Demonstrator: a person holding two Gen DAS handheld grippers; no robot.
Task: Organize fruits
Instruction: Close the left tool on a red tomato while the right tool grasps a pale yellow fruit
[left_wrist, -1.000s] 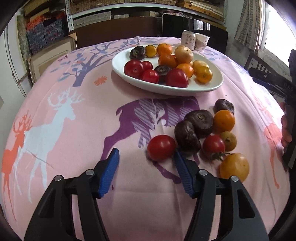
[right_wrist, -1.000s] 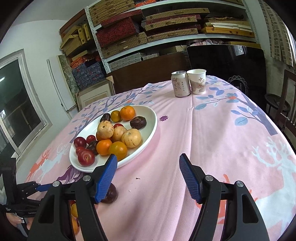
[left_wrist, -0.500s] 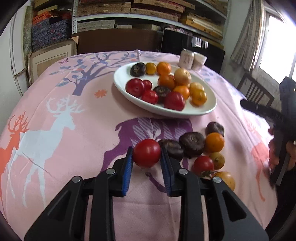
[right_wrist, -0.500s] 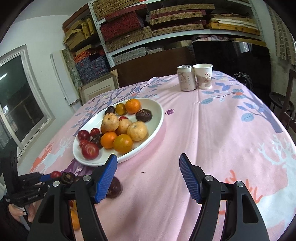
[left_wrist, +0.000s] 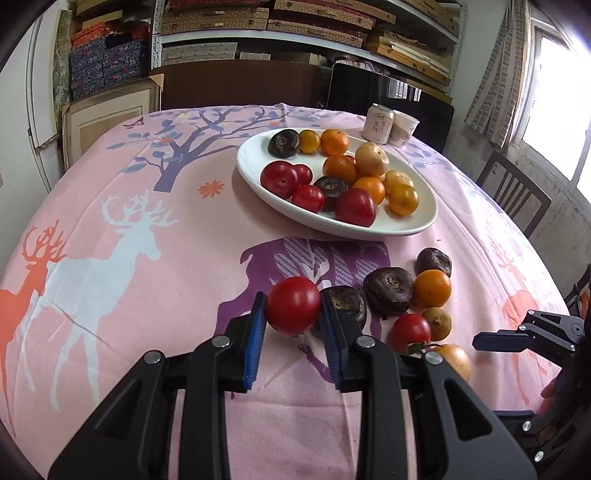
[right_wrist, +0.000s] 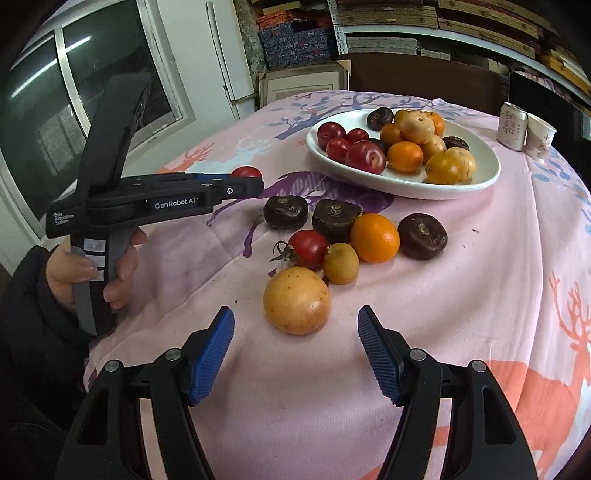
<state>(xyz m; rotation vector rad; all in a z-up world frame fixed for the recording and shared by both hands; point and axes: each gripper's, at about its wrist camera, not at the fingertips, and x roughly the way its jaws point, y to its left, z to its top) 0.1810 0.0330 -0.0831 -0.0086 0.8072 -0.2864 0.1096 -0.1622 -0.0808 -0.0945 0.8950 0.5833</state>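
Observation:
My left gripper (left_wrist: 293, 308) is shut on a red tomato (left_wrist: 293, 305), held just above the pink tablecloth; the tomato (right_wrist: 246, 172) also shows in the right wrist view, behind that gripper's fingers. Loose fruit lies to its right: dark water chestnuts (left_wrist: 388, 290), an orange (left_wrist: 432, 288), a second red tomato (left_wrist: 410, 331). A white oval plate (left_wrist: 369, 229) further back holds several red, orange and yellow fruits. My right gripper (right_wrist: 295, 334) is open, its blue pads either side of and just short of a yellow round fruit (right_wrist: 296, 300).
A drink can (left_wrist: 377, 123) and a paper cup (left_wrist: 404, 129) stand behind the plate. A wooden chair (left_wrist: 513, 192) stands by the table's right edge. Shelves of boxes line the back wall. A person's hand (right_wrist: 74, 271) holds the left gripper's handle.
My left gripper closed on the red tomato and lifted it slightly. My right gripper swung left and down, from facing the plate to facing the loose fruit, staying open.

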